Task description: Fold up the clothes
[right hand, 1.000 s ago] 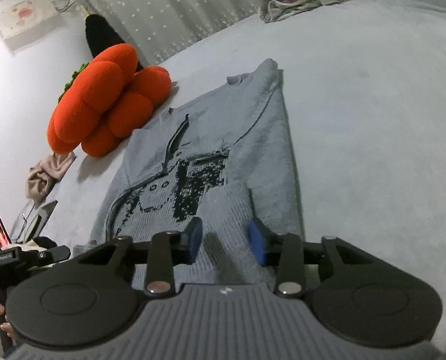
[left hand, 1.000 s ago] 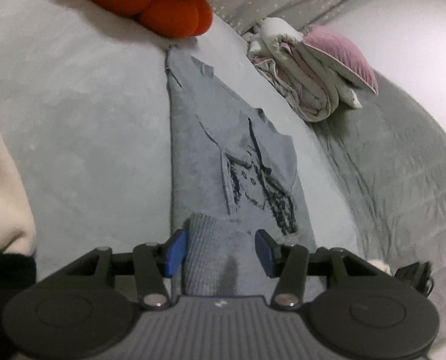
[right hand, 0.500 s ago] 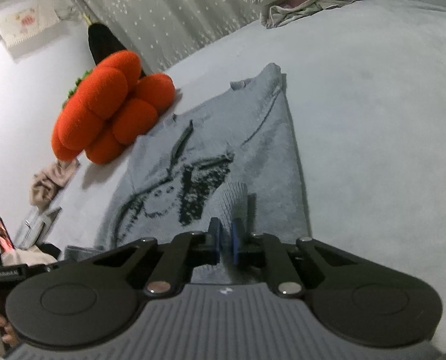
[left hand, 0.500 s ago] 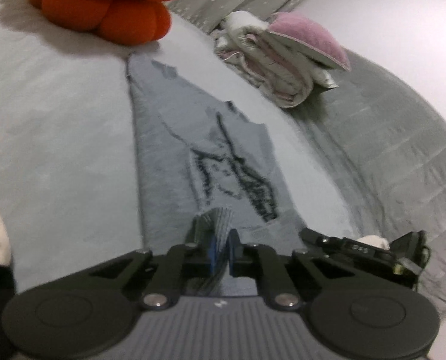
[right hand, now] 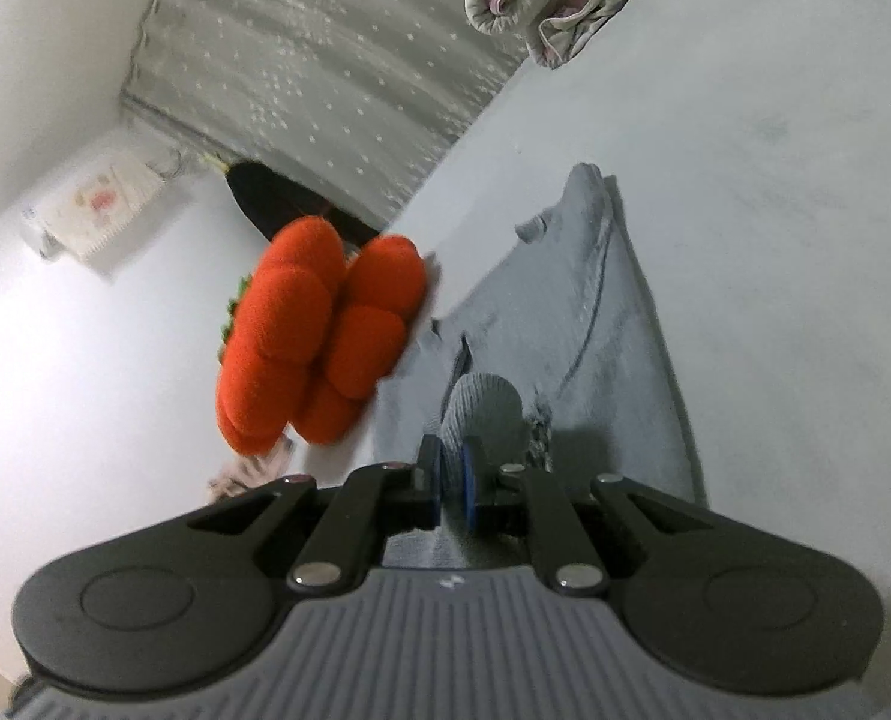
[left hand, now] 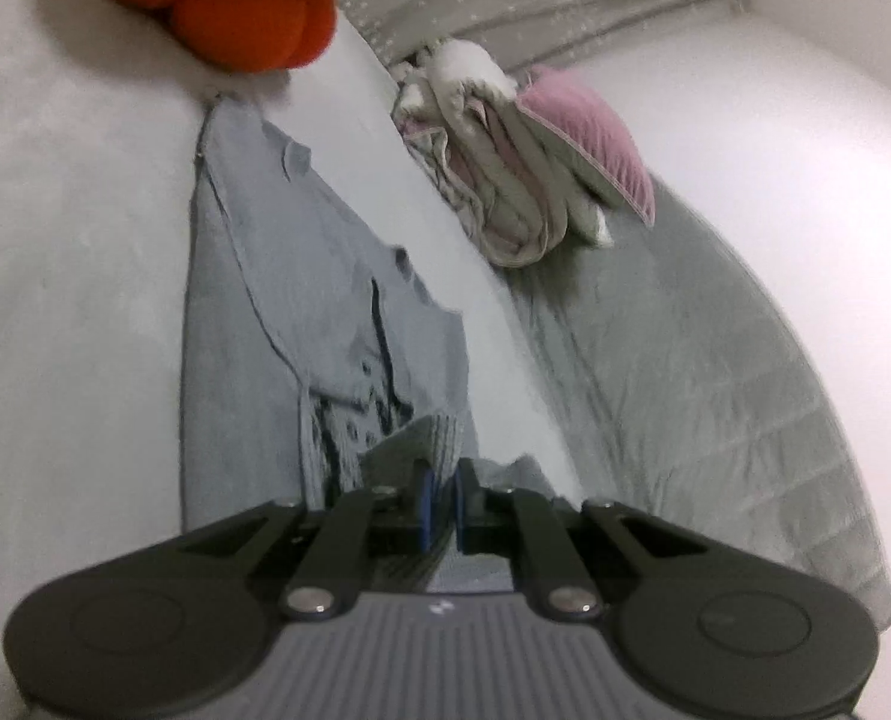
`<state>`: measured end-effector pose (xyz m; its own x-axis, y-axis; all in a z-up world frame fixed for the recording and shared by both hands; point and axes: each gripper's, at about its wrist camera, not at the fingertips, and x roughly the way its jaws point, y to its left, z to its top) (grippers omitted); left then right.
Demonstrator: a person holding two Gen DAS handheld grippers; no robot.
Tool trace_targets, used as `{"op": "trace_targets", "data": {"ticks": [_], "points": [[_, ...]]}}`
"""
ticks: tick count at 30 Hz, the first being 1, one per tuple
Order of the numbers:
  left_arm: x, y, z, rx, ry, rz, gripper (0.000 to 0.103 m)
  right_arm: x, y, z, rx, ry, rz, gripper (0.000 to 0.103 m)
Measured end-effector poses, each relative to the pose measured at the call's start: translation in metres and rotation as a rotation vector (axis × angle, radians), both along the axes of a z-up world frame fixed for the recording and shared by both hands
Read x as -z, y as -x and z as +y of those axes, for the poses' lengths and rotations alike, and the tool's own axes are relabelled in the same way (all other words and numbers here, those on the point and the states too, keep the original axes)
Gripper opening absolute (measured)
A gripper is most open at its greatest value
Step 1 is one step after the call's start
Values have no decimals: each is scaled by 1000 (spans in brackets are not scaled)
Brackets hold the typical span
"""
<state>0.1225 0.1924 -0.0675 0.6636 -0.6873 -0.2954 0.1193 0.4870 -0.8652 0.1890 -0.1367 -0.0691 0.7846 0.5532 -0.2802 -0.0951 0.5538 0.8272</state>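
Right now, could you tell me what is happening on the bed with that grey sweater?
A person is folding the grey sweater, which lies on the bed, using a handheld gripper in each hand. The left gripper and the right gripper have each just closed on the ribbed hem nearest them, which is pinched and raised off the bed. The rest of the sweater lies flat, reaching toward the orange plush cushion. A rolled quilt sits off to the side.
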Motion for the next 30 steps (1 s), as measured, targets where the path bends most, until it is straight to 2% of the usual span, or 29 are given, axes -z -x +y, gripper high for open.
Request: {"op": "trace_targets", "data": {"ticks": [3, 5, 8, 11, 14, 16, 17, 20, 21, 22, 27, 30], "points": [[6, -6, 10, -29, 71, -34, 7, 8, -6, -11, 1, -89, -40, 10], [12, -9, 15, -60, 87, -30, 7, 15, -10, -17, 12, -128, -37, 10], [24, -17, 19, -100, 72, 0, 7, 28, -18, -23, 49, -116, 22, 10], [35, -25, 17, -119, 40, 28, 7, 41, -23, -23, 80, -47, 99, 10], [40, -28, 11, -133, -5, 50, 7, 42, -21, -19, 89, 11, 110, 11], [40, -29, 9, -141, -25, 66, 9, 36, -17, -17, 94, 28, 108, 17], [39, -27, 11, -142, -11, 73, 12, 32, -15, -16, 97, 38, 108, 17], [34, -21, 16, -146, 27, 96, 38, 24, -7, -14, 109, 65, 122, 25], [29, -17, 17, -142, 17, 100, 41, 21, -4, -14, 114, 69, 124, 40], [24, -13, 16, -138, 5, 105, 42, 18, 0, -14, 117, 71, 122, 46], [-5, 7, 6, -134, -172, 155, 43, 1, 10, -7, 135, 146, 143, 46], [-21, 28, 0, -136, -250, 110, 43, -13, 24, 0, 142, 202, 127, 46]]}}
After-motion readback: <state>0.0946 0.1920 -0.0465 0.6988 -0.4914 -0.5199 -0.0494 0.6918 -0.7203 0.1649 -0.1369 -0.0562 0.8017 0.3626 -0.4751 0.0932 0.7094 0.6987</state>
